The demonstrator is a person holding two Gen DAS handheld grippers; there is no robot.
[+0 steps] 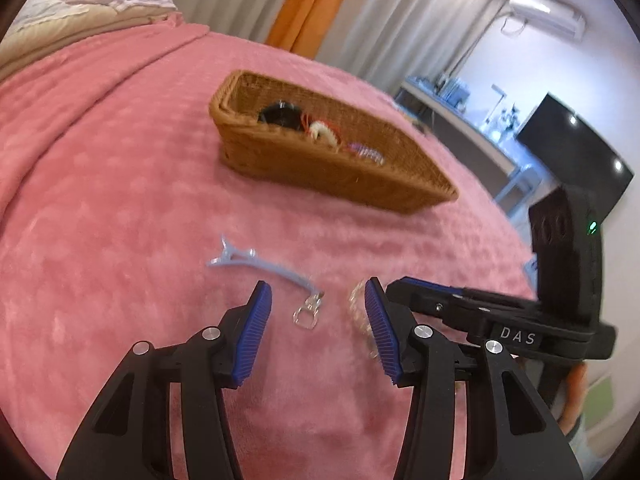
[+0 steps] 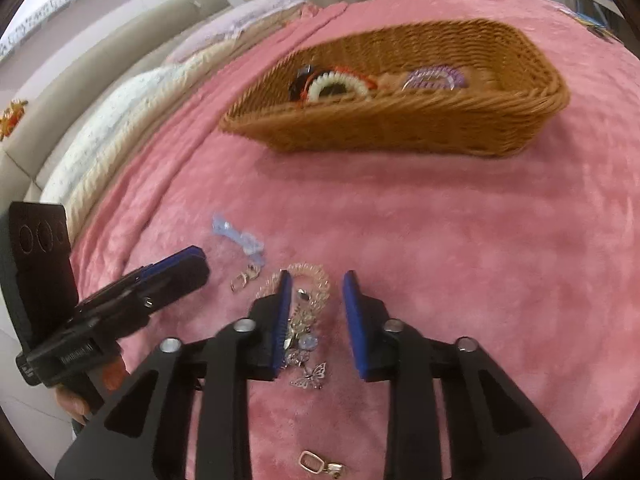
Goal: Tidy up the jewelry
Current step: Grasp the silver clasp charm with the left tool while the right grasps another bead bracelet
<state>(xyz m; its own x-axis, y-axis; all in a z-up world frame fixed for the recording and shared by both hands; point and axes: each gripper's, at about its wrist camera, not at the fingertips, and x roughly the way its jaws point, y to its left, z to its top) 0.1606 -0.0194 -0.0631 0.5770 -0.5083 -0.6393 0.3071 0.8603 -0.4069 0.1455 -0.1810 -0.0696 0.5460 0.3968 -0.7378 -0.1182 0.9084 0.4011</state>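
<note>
A wicker basket [image 1: 320,168] [image 2: 400,124] stands on the pink blanket and holds black, white-orange and purple hair ties. My left gripper [image 1: 318,300] is open above a small clear clasp [image 1: 306,314], beside a light blue hair clip [image 1: 256,262] [image 2: 240,238]. My right gripper [image 2: 316,288] is open over a clear spiral hair tie [image 2: 316,276] [image 1: 356,308] and a silver butterfly charm chain [image 2: 308,376]. The left gripper also shows in the right wrist view [image 2: 188,262], to the left. The right gripper shows in the left wrist view [image 1: 404,284].
A small metal ring piece [image 2: 310,462] lies near the bottom of the right wrist view. Pillows [image 2: 120,120] lie at the head of the bed. The bed's edge, a desk and a dark screen [image 1: 572,152] are to the right.
</note>
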